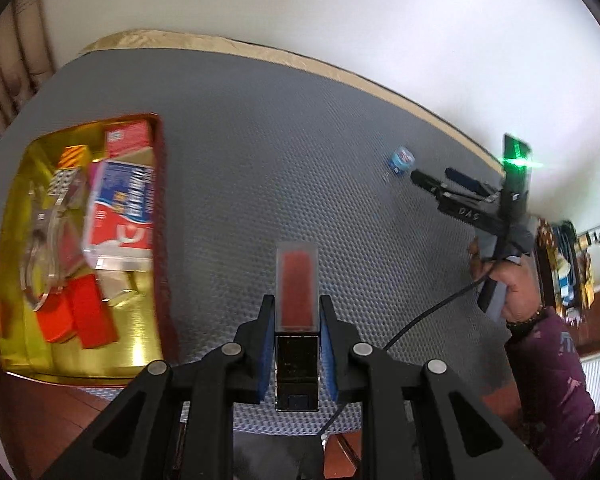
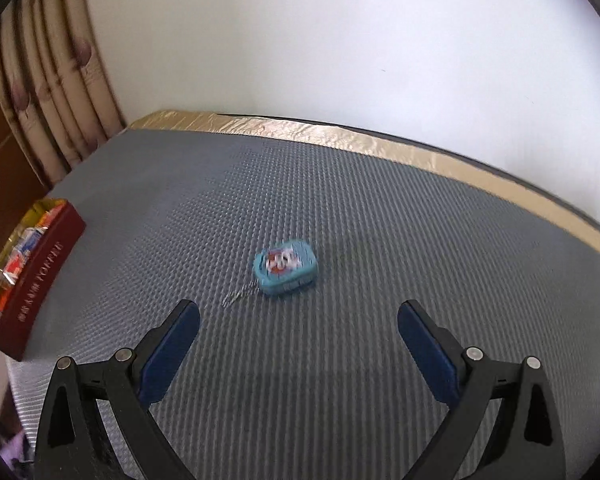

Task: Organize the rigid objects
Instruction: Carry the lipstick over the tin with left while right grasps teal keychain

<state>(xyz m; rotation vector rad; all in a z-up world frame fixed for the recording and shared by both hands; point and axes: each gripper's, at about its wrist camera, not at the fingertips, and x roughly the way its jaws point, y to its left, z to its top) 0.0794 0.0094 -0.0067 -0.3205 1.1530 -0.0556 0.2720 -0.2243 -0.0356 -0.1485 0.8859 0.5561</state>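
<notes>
My left gripper (image 1: 296, 304) is shut on a slim clear case with a red insert and black base (image 1: 296, 280), held above the grey mat, to the right of the gold-lined red box (image 1: 80, 364). The box holds several items: a red-white-blue carton (image 1: 124, 208), red blocks (image 1: 80, 316), a clear plastic piece. My right gripper (image 2: 298, 316) is open and empty, just short of a small blue tin (image 2: 286, 268) lying on the mat. That tin (image 1: 402, 159) and the right gripper (image 1: 432, 180) also show in the left wrist view at the far right.
A grey textured mat (image 2: 340, 200) covers the table, with a gold cloth strip (image 2: 340, 134) along the far edge by a white wall. The red box's side (image 2: 36, 280) sits at the mat's left edge. Curtains hang at the far left. A cluttered shelf (image 1: 568, 264) is at right.
</notes>
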